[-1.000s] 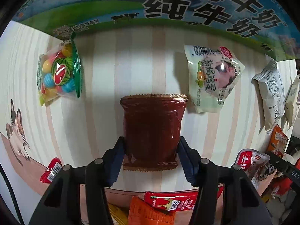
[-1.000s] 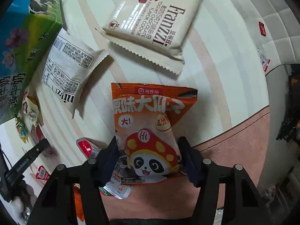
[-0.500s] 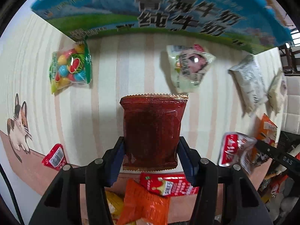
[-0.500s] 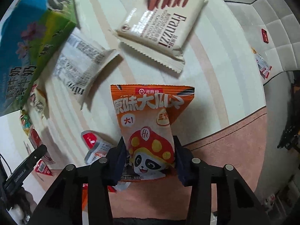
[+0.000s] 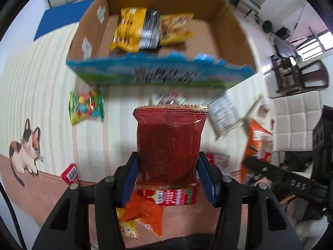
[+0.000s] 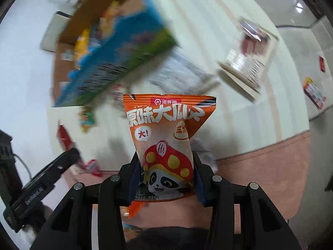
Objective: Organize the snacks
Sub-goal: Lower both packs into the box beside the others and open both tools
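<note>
The left tongs (image 5: 168, 179) pinch a red packet (image 5: 169, 139) by its lower end, the right tongs (image 6: 164, 180) an orange packet (image 6: 166, 137) likewise, so both hang clear of the desk (image 5: 41, 87). Ahead of both waits the open box (image 5: 229, 35), probably their destination.

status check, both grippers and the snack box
Left gripper shut on red packet. Right gripper shut on orange packet. Cardboard box open, yellow bags inside. Nothing blocking.
</note>
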Demonstrator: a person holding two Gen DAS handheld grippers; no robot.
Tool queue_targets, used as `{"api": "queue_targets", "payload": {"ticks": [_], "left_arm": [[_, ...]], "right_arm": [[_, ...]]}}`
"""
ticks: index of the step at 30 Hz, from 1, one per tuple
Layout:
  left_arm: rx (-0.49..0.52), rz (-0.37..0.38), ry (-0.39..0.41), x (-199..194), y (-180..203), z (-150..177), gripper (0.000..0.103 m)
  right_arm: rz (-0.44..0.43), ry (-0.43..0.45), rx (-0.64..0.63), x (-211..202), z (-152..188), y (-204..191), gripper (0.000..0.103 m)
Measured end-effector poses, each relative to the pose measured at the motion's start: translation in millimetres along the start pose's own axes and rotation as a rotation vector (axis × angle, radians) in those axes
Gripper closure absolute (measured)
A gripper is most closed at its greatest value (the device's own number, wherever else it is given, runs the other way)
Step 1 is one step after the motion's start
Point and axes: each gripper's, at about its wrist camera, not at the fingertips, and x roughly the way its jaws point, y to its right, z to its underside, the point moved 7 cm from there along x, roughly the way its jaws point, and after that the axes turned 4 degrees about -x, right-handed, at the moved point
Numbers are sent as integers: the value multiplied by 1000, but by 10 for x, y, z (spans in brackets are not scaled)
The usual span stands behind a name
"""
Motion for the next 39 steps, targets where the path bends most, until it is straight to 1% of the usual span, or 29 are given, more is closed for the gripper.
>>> {"api": "queue_targets", "payload": {"ticks": [1,2,4,5,6,9,11,14,16,19,22,26,29,34,37,39], "left_arm": [[4,11,8,5,61,-65,51],[12,21,15,-137,113,-177,51],[19,33,34,-266,161,-351,51],[24,33,42,-294,181,-426,51],[67,50,158,-339,212,-578,51],[67,48,167,-400,228,-845,51],[60,38,169,-416,201,-1054,51],[55,12,158,-380,130,-1323,51],[42,-7,136,-304,56,-1507,51],[13,-22,76,-121,-76,-1755,51],[-19,-18,23,45,-193,-1909,50],[-50,-30,-34,279,-328,-2016,50],[-63,-52,-62,433,-411,-2069,50],[-71,-45,-97,563,-453,-2081,50],[-79,-40,-97,567,-450,-2066,49],[-80,-59,-90,552,-472,-2085,50]], "right_arm": [[-24,14,-16,-88,-58,-131,56],[-43,22,-27,-162,-101,-228,56],[-77,40,-57,-285,-244,-443,56],[-85,48,-70,-385,-282,-480,56],[-91,63,-91,-465,-374,-591,56],[-99,93,-126,-662,-622,-753,56],[-84,113,-146,-668,-821,-863,56],[-56,123,-164,-627,-1090,-926,56],[-33,119,-175,-546,-1269,-989,56],[-31,92,-170,-389,-1491,-1072,56],[-22,68,-171,-218,-1611,-1110,56],[-6,23,-162,76,-1737,-1125,56],[27,1,-171,310,-1796,-1139,56],[47,-35,-182,520,-1817,-1125,56],[45,-68,-178,603,-1818,-1118,51],[63,-71,-183,632,-1829,-1108,38]]}}
